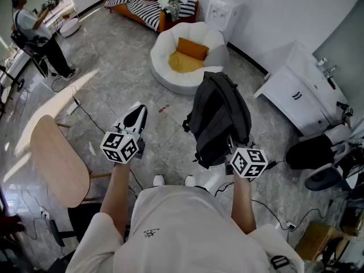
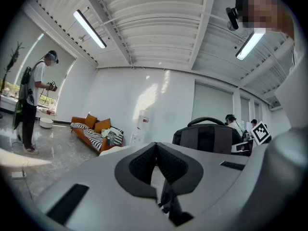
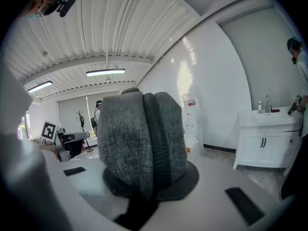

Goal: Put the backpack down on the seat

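Left claw (image 1: 134,118): jaws together, nothing between them.
Right claw (image 3: 147,177): clamped on the grey fabric at the backpack's top.
Backpack (image 1: 219,115): dark grey, hanging from the right claw above the tiled floor (image 1: 114,78).
Beanbag chair (image 1: 170,75): white, holding an orange cushion (image 1: 190,48), just beyond the backpack.

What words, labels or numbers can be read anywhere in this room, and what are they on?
No text can be read here.
On the water dispenser, a red label: too small to read.
On the person's white shirt, a small print: too small to read.
On the marker cubes: only black and white square patterns, no words.
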`<state>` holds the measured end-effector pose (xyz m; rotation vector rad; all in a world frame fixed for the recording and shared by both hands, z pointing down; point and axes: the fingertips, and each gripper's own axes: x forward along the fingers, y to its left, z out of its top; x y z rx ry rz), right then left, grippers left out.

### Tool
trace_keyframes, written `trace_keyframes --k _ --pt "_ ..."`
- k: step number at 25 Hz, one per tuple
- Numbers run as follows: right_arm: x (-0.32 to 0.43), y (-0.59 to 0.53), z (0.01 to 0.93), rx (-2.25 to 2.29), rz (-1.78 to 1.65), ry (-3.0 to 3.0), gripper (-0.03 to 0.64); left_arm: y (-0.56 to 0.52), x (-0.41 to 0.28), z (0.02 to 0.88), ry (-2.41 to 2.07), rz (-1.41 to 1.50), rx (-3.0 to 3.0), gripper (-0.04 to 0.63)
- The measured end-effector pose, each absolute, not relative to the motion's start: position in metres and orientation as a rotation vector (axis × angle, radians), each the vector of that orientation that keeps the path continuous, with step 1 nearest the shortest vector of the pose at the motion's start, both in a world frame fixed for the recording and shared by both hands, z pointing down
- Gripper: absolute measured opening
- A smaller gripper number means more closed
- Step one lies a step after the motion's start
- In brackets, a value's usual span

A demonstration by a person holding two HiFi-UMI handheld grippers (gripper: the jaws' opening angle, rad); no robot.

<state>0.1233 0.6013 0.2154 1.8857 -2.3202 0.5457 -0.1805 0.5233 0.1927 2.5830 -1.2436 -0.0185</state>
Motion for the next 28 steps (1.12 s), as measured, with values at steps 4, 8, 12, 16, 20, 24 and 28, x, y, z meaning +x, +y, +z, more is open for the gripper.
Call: trace_keyframes --k 4,8,12,16,20,24,28 --pt "0.13 0.596 0.213 1.883 0.518 -2.32 0.069 0.522 -0.171 0.194 -1.249 0.012 2.587 0.017" --pt "0.139 0.595 0.209 1.887 0.498 -2.31 0.069 0.518 -0.161 0.194 -1.259 0.034 2.598 0.017" --pt "0.148 0.595 0.209 1.88 0.501 -2.317 0.069 0.517 -0.151 0.195 -1.269 0.041 2.603 0.017" --pt "0.162 0.594 0.209 1.878 0.525 -2.336 0.069 0.514 -0.141 0.195 -1.296 0.046 2.591 0.017" --pt "0.176 0.596 0.211 1.856 0.536 -2.359 0.069 0.516 -0.129 0.195 -1.315 0.047 2.586 0.017" --pt "0.19 0.598 0.214 1.821 0.541 -2.378 0.069 0.521 -0.113 0.196 -1.335 0.06 2.583 0.017" --pt "0.203 0.597 0.216 1.783 0.531 -2.388 0.069 0.528 -0.099 0.201 -1.356 0.08 2.567 0.017"
